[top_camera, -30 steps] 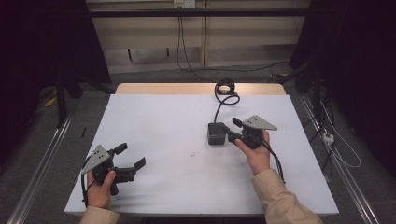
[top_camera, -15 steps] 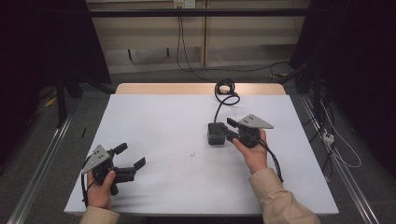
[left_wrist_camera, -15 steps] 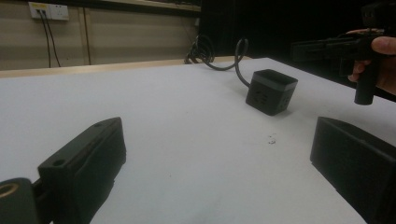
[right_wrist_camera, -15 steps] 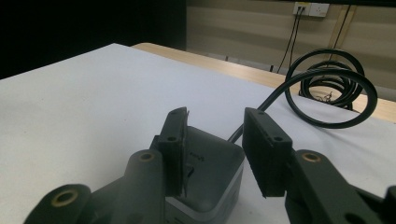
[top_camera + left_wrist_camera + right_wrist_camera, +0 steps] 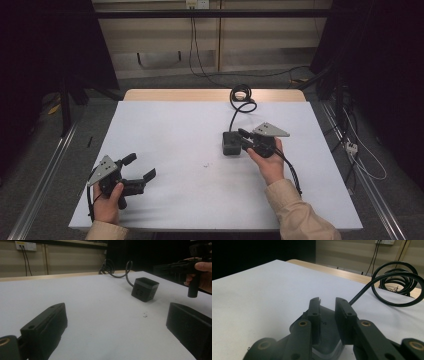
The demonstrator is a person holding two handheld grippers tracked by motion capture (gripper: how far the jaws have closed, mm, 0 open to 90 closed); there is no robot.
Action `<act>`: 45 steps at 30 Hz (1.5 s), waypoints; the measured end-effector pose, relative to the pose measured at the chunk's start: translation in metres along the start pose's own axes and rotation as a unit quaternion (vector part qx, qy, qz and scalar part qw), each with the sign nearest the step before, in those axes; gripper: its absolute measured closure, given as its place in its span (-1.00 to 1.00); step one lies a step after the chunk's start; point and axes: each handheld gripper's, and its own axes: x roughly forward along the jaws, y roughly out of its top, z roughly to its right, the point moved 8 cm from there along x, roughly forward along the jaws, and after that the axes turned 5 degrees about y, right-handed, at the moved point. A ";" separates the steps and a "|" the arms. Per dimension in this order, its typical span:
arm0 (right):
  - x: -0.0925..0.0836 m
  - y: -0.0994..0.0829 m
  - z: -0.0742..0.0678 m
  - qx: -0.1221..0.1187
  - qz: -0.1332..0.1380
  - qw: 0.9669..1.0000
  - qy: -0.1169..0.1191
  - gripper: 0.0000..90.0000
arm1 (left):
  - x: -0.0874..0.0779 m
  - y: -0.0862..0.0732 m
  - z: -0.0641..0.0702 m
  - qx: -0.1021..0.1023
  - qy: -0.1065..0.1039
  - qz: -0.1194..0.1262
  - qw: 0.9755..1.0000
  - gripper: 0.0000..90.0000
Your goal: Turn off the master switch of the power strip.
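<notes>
Bench: a flat bench (image 5: 175, 140) under a smooth, matte white sheet, with a strip of pale wood bare along its far edge.
Box: a small dark grey box (image 5: 231, 143), squarish with rounded corners and a lighter rim on top, of dull plastic by its look. It sits on the white sheet right of the middle, just in front of the right claw's tips.
Cord: a thick, glossy black cord (image 5: 240, 100) leaves the box's far side and winds into round loops at the bench's far edge.
Speck: 1 tiny dark speck (image 5: 206, 164) lies on the sheet near the middle.
Right claw: the right claw (image 5: 243, 138) has 2 flat black jaws with screw holes. They have just been closing and now stand narrowly apart, with a gap between them. In the right gripper view they hang over the box's near top edge; I cannot tell whether the pads press on it.
Left claw: the left claw (image 5: 140, 167) is spread wide, its 2 blocky matte jaws far apart with nothing between them, low over the near left part of the bench.
Right hand: the right hand (image 5: 267, 162) grips the handle, forearm in a tan sleeve, claw pointing left toward the box.
Left hand: the left hand (image 5: 107, 202) grips its handle at the near edge, claw pointing right across the sheet.
</notes>
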 end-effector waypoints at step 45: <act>0.009 -0.003 -0.002 -0.003 -0.014 1.000 0.022 1.00 | 0.001 0.000 0.000 0.004 -0.001 -0.002 1.000 -0.93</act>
